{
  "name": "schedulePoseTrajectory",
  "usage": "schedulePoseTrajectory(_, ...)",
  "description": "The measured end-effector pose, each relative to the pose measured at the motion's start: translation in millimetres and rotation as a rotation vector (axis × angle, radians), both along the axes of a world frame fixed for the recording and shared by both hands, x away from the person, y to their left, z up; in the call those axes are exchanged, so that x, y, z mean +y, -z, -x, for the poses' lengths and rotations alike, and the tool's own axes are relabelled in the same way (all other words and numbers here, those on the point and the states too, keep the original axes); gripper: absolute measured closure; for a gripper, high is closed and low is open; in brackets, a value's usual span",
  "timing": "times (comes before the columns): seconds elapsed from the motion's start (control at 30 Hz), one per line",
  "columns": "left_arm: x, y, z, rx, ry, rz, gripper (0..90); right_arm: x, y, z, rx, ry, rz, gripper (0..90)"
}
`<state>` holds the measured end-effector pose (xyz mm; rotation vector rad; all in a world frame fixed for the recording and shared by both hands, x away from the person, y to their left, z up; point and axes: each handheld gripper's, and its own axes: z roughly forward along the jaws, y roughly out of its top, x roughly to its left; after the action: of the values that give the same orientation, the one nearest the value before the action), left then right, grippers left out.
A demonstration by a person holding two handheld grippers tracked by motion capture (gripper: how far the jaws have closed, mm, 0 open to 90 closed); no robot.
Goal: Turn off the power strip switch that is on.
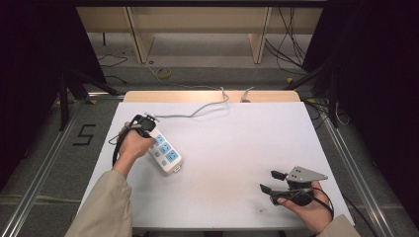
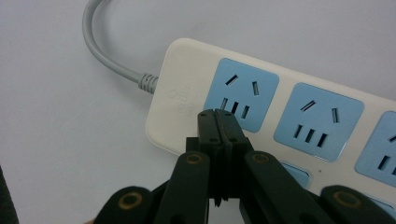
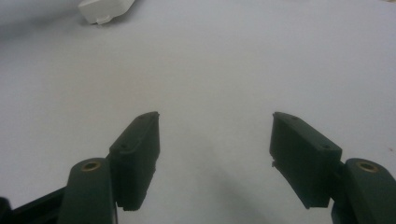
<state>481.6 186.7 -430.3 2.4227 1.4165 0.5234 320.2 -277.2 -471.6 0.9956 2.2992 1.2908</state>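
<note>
I had the power strip [image 1: 166,152] lying flat on the left side of the white worktop [image 1: 232,158], its grey cord [image 1: 197,110] running off toward the far edge. My left hand-held gripper [image 2: 217,114] had its jaws pressed together with nothing between them, the tips hovering over or resting on the strip's cord end, just beside the first blue socket [image 2: 243,93]; I could not tell whether they touched. My right hand-held gripper [image 1: 272,180] sat well apart near the right front corner, jaws spread and empty. I judged the strip to be a rigid plastic bar, fairly light, smooth enough to slide on the worktop if pushed. I reckoned the best hold was across its narrow width, jaws on the two long sides, away from the sockets. The stiff cord would likely tug and twist it when lifted.
</note>
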Motion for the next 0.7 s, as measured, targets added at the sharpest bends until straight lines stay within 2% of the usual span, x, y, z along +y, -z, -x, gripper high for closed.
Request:
schedulePoseTrajectory(0.33, -0.5, 3.3, -1.2, 0.018, 0.005, -0.008, 89.7, -0.1, 0.0, -0.1, -0.001, -0.001, 0.000, 34.3)
schedulePoseTrajectory(0.7, 0.1, 7.3, -1.6, 0.029, -0.002, 0.004, 89.6, 0.1, 0.0, 0.1, -0.001, 0.001, 0.002, 34.3)
